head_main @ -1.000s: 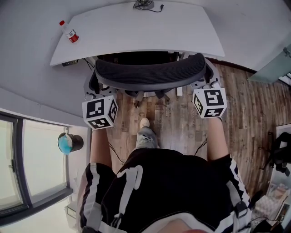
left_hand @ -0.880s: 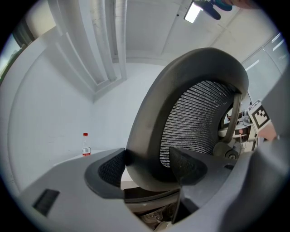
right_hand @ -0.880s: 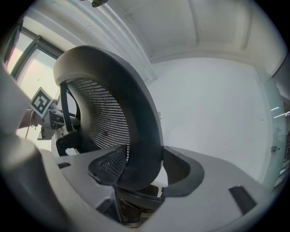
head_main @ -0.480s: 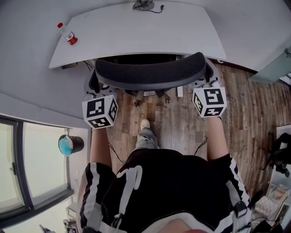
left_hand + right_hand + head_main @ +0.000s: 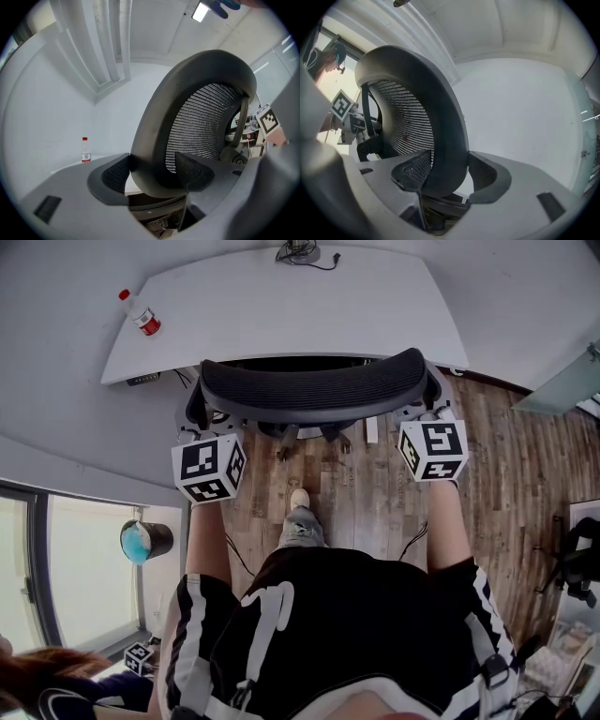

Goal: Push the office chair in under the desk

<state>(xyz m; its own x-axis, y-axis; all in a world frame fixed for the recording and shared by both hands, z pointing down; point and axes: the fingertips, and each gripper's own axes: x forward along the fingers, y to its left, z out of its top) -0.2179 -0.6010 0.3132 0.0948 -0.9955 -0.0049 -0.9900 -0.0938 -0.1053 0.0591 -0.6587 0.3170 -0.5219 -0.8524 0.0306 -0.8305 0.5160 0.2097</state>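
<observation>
The black mesh-backed office chair (image 5: 309,390) stands straight ahead of the person, between them and the white curved tabletop (image 5: 281,306). Its backrest is a wide arc whose long axis runs left to right, parallel to the tabletop's near edge and just beside it. The seat is out of sight beneath the backrest and tabletop.

Each tool takes one end of that arc. The left tool (image 5: 152,171) has its jaws set wide around the thick left rim of the backrest, with one pad on the outer frame and the other against the mesh. The right tool (image 5: 450,176) grips the right rim the same way. Both point level, toward the tabletop, and neither hand is nearer than the other, so they sit roughly evenly across the chair's width.

The remaining travel seems short and runs directly away from the person, across the backrest's long axis. An even push from both ends should keep the chair square. A red-capped clear bottle (image 5: 139,311) stands at the tabletop's far left, well clear of the chair.
</observation>
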